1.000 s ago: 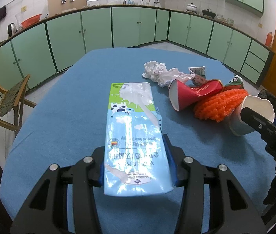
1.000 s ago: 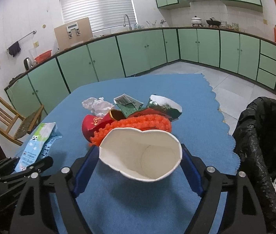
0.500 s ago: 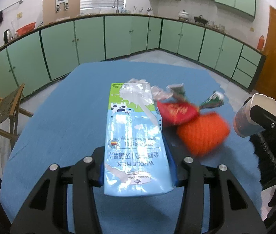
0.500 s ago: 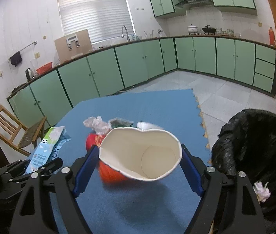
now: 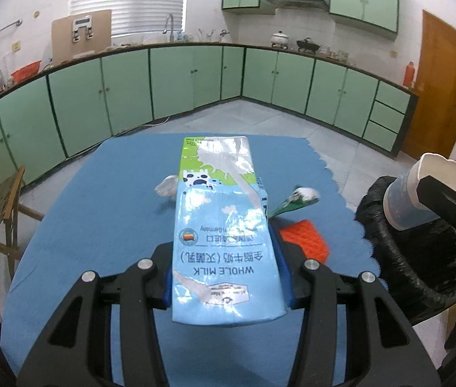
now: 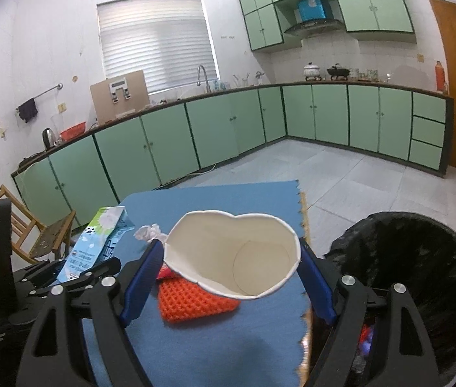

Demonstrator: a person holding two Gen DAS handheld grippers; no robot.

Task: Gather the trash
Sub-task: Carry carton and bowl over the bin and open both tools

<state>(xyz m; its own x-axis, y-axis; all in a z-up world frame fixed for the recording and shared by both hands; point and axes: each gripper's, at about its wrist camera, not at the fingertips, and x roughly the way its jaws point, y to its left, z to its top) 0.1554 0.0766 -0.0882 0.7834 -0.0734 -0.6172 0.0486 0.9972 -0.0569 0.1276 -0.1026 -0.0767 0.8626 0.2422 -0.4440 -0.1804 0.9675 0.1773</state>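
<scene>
Left tool (image 5: 226,277) clamps milk carton (image 5: 223,225); right tool (image 6: 231,277) grips squashed paper cup (image 6: 232,258), both lifted off desk (image 5: 98,206), near black bin (image 6: 421,274) at desk edge. Nothing dropped yet. Left on desk: orange mesh (image 6: 192,303), crumpled tissue (image 6: 148,232), green wrapper (image 5: 295,198).

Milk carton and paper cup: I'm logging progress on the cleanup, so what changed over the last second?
Both tongs rose off the blue table and swung toward the black bin, the left tongs carrying the milk carton, the right tongs the paper cup. Neither grip changed. The orange mesh and crumpled paper remain on the table.
</scene>
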